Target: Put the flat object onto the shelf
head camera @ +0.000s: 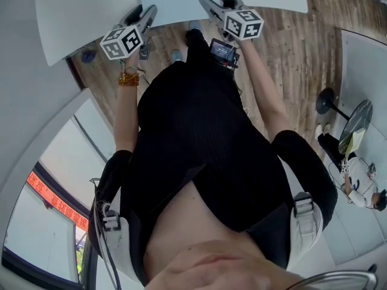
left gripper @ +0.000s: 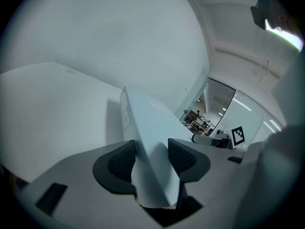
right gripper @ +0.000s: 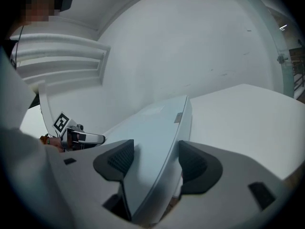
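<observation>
White flat object (head camera: 175,2) held at the far side of the scene, between the two grippers, in front of a person in black clothing (head camera: 205,150). Left gripper (head camera: 148,14) takes its left near edge and right gripper (head camera: 211,3) its right near edge. In the left gripper view, the left gripper (left gripper: 151,156) has both dark pads (left gripper: 119,163) pressed on the flat object (left gripper: 147,128), which runs edge-on away from the camera. In the right gripper view, the right gripper (right gripper: 155,159) is likewise clamped on the flat object (right gripper: 152,128). White surface (head camera: 84,17) lies beside and below it; contact between them cannot be told. Wooden floor (head camera: 290,47) shows on the right; bead bracelet (head camera: 128,78) on the left wrist
</observation>
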`<state>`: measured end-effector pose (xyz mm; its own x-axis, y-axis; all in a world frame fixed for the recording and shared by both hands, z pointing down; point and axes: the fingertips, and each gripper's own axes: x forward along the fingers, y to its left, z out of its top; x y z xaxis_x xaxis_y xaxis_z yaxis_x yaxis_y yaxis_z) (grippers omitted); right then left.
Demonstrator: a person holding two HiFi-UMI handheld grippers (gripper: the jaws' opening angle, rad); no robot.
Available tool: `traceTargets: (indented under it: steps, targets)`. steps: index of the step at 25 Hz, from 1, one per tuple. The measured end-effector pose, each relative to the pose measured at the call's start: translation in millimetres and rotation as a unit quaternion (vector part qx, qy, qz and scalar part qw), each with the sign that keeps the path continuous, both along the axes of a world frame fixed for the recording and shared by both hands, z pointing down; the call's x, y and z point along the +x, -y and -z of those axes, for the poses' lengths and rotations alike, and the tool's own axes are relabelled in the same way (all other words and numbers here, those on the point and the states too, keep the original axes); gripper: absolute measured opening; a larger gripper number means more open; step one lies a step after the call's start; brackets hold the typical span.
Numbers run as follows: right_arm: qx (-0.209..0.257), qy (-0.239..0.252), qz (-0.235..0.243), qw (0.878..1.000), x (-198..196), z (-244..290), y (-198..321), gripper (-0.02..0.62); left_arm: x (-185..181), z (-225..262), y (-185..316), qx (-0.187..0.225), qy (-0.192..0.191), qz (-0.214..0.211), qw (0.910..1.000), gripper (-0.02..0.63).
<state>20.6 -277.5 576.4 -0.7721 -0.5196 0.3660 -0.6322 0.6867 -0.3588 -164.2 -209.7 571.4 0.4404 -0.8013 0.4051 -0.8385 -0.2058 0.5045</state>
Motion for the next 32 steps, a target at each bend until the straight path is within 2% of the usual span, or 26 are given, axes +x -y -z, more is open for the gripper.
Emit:
traceTargets:
  steps: [12, 20, 32]
  targets:
    - [-0.05, -0.02, 0.002, 0.999, 3, -30, 38, 0.278, 5, -24, 40, -0.061, 0.013, -0.017, 0.9979, 0.216]
    - [-0.05, -0.021, 0.0, 0.999, -4, -25, 68, 0.278, -4, -23, 71, -0.08, 0.024, -0.019, 0.9963, 0.216]
    - [-0.048, -0.027, -0.005, 0.998, -21, -20, 113, 0.278, -20, -20, 114, -0.084, 0.013, -0.012, 0.9963, 0.216]
